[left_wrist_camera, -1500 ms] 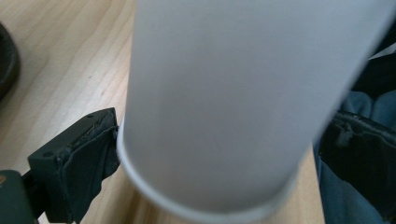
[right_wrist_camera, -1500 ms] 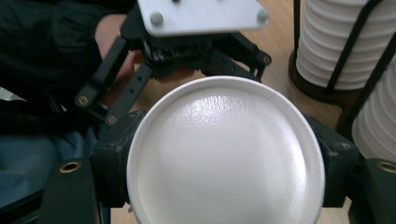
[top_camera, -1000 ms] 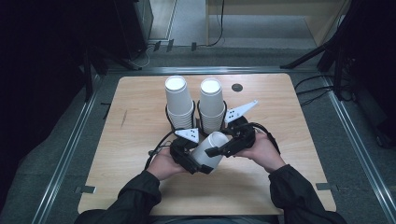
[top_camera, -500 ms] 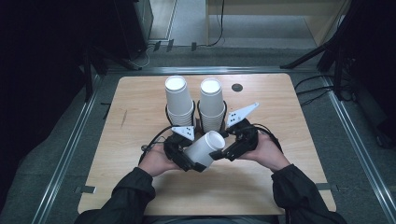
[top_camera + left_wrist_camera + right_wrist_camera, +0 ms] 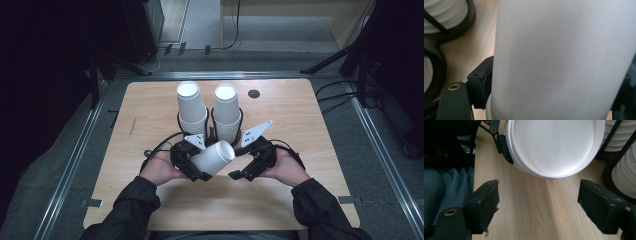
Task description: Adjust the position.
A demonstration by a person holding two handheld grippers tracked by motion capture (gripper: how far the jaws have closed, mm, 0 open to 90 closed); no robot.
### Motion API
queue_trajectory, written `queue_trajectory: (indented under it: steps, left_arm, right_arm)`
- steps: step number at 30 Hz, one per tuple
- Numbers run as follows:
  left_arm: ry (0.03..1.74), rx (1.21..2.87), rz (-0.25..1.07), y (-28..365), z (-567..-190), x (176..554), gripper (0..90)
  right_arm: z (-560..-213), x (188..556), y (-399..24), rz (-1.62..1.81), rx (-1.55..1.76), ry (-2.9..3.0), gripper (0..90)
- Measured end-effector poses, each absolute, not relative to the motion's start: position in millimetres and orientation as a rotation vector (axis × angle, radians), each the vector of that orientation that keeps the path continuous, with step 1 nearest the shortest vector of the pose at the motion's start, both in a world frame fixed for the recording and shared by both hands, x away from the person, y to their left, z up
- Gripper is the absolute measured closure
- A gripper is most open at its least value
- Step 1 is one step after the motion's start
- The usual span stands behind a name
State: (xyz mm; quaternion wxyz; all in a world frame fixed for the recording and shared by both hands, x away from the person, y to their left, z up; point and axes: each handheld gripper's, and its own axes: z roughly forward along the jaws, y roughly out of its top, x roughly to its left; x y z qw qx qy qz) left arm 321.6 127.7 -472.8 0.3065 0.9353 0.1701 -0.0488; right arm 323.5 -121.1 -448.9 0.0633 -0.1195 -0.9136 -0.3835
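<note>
A person seated at a wooden table [image 5: 300, 200] holds a two-jaw gripper in each hand, with a white paper cup [image 5: 213, 157] lying tilted on its side above the tabletop between them. The left gripper [image 5: 192, 165] clamps the cup across its wall, its pads pressed to both sides in the left gripper view, where the cup's pale side [image 5: 564, 60] rises straight up from the jaws. The right gripper [image 5: 245, 172] stands just beside the cup's closed end, its jaws having just been opening and now set wide apart with only bare wood between them (in the right gripper view the cup's round base [image 5: 554, 145] hangs beyond the pads, touching neither). Behind the hands, toward the middle of the table, two stacks of white cups [image 5: 192, 110] stand upright side by side in a black wire holder [image 5: 239, 120], near the held cup but apart from it.
</note>
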Motion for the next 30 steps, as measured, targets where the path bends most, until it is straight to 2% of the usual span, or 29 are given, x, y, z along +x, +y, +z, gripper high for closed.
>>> queue_trajectory:
  steps: [9,24,30]
  left_arm:
    - [0.412,2.581,-0.166,115.0,-482.0,321.8,17.6]
    - [0.299,2.641,-0.223,90.4,-493.9,314.0,17.5]
    - [0.272,2.655,-0.252,89.4,-494.9,312.8,15.1]
  right_arm:
    - [-457.7,323.1,-122.0,-1.116,-0.356,-2.791,17.5]
    - [-461.7,318.6,-103.3,-1.045,-0.252,-2.809,17.3]
    - [-465.3,318.6,-96.4,-0.990,-0.204,-2.801,24.8]
